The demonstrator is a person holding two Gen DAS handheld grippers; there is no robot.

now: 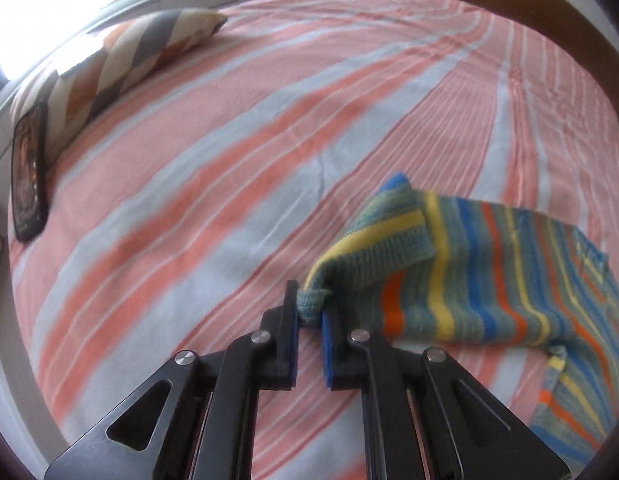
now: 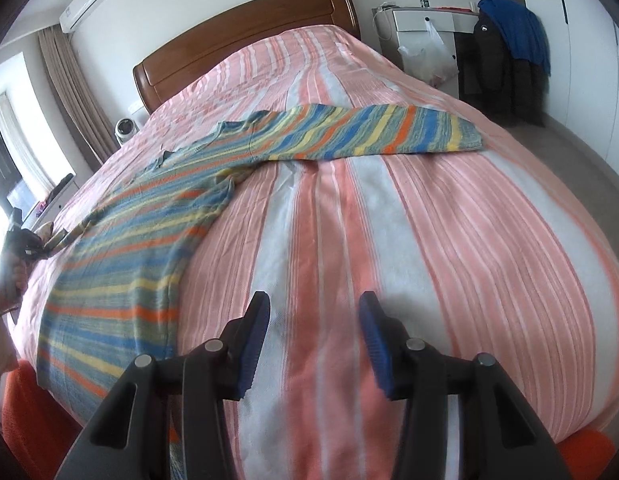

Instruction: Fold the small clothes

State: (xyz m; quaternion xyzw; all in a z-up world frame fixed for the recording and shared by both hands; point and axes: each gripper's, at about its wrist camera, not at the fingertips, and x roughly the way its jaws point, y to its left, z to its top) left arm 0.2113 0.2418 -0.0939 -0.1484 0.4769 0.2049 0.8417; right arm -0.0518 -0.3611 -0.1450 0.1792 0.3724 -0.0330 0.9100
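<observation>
A small striped knit sweater (image 2: 149, 232), grey-green with blue, yellow and orange bands, lies spread on the pink and white striped bedspread (image 2: 389, 220). One sleeve (image 2: 381, 132) lies flat toward the far right. My left gripper (image 1: 309, 312) is shut on the cuff of the other sleeve (image 1: 449, 280) and holds it just above the bed; it also shows at the left edge of the right wrist view (image 2: 27, 242). My right gripper (image 2: 313, 312) is open and empty above bare bedspread, to the right of the sweater's hem.
A chevron-patterned pillow (image 1: 121, 60) and a dark phone or tablet (image 1: 29, 176) lie at the bed's far left. A wooden headboard (image 2: 245, 36) stands behind. A white cabinet (image 2: 425, 36) and hanging dark clothes (image 2: 505, 64) stand beside the bed.
</observation>
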